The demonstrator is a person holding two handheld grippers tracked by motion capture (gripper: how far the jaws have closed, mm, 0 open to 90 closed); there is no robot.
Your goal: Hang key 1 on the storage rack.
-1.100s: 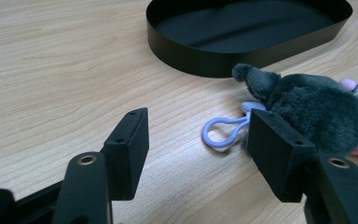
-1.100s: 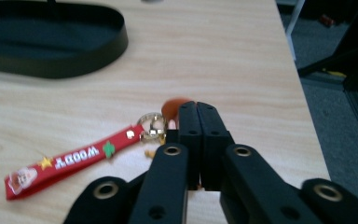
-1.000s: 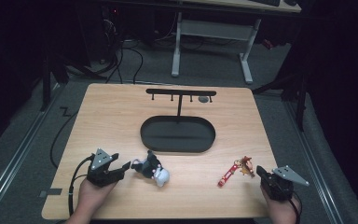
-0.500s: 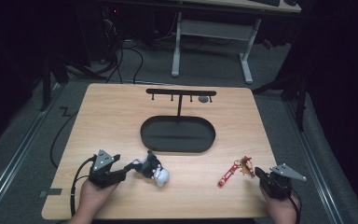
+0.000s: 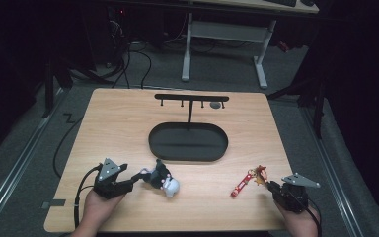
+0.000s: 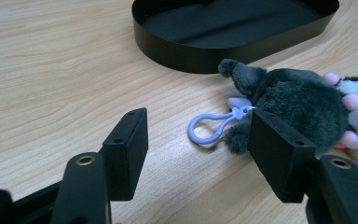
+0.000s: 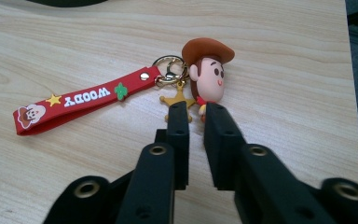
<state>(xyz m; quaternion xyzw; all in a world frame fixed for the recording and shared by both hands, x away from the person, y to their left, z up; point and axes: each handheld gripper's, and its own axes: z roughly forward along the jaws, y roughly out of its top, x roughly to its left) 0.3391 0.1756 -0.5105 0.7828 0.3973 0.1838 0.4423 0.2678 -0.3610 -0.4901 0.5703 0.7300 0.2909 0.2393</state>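
Tray (image 5: 187, 153) bare inside, toys outside it

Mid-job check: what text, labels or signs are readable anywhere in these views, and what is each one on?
"WOODY": white capitals on the red strap of the cowboy keychain, upside down in the right gripper view, between a yellow star and a green clover.
In the high view the strap is too small to read.
No writing shows on the plush toy, the black tray or the rack.
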